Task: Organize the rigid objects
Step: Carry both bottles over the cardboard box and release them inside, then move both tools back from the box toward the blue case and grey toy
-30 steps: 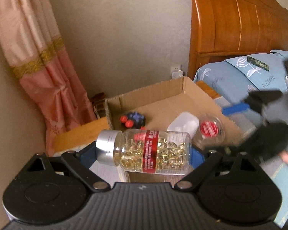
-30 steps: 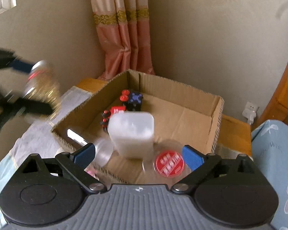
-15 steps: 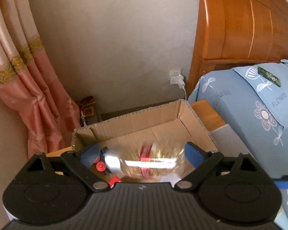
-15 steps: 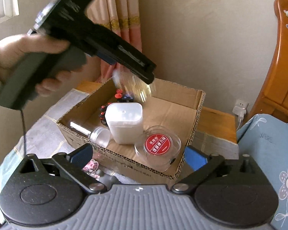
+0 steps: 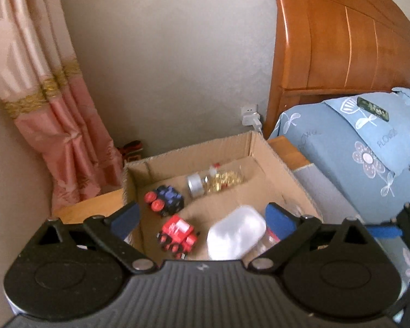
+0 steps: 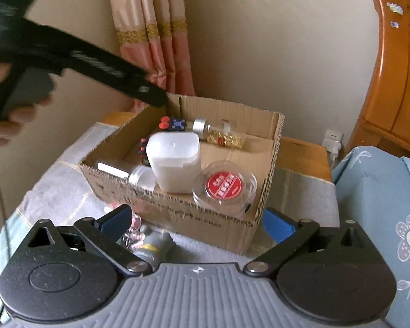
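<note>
Lying in the cardboard box (image 5: 262, 153), the capsule bottle (image 5: 216, 181) rests.

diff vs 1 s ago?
Left gripper let go of the pill bottle, which now lies at the far side of the box; its jaws have just been opening, empty. Right gripper has also been opening, empty. White case and round tin unmoved.

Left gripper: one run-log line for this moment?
left gripper: open, empty, jaws just opening | clear capsule bottle with silver cap: lying in cardboard box | right gripper: open, empty
</note>
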Tool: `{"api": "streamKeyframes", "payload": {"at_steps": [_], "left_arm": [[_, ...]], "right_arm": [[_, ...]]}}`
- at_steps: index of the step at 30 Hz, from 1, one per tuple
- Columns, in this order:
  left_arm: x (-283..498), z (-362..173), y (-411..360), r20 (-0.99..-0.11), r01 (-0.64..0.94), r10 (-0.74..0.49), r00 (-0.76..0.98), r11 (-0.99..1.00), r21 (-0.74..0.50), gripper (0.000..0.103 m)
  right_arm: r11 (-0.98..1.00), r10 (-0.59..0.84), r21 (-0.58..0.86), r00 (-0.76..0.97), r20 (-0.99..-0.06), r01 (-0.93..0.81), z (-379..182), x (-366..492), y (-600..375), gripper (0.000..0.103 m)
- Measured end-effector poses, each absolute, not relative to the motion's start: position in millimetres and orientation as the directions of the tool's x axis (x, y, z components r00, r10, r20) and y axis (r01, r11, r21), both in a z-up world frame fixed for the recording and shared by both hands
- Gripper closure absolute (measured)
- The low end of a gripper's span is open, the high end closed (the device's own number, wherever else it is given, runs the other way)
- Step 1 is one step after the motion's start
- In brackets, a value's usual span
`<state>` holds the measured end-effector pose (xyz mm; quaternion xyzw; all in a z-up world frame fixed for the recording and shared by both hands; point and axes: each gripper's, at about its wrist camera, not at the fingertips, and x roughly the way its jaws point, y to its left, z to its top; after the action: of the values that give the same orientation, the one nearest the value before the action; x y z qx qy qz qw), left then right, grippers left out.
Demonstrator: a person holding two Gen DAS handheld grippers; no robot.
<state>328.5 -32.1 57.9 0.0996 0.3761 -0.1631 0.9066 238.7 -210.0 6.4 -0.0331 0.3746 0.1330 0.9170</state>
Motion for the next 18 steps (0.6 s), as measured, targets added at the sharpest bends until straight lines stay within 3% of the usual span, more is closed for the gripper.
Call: {"api": "streamKeyframes", "payload": {"at_steps": [8, 18], "left_arm": [[259.5, 38.4, -23.3, -0.691, 0.361, -0.167, 0.703, 0.921, 0.144, 0.004], [205.8, -3.5, -13.7, -0.723, 0.262, -0.139, 0.677, 0.963, 0.06, 0.004]], "right_arm": [[0.973, 0.184, 0.033, 0.684, -0.706, -0.227, -13.0, 213.0, -200.4, 0.0], [0.985, 0.16, 0.074, 0.66, -0.734, -0.157, -39.8, 199.7, -192.0, 0.0]]}}
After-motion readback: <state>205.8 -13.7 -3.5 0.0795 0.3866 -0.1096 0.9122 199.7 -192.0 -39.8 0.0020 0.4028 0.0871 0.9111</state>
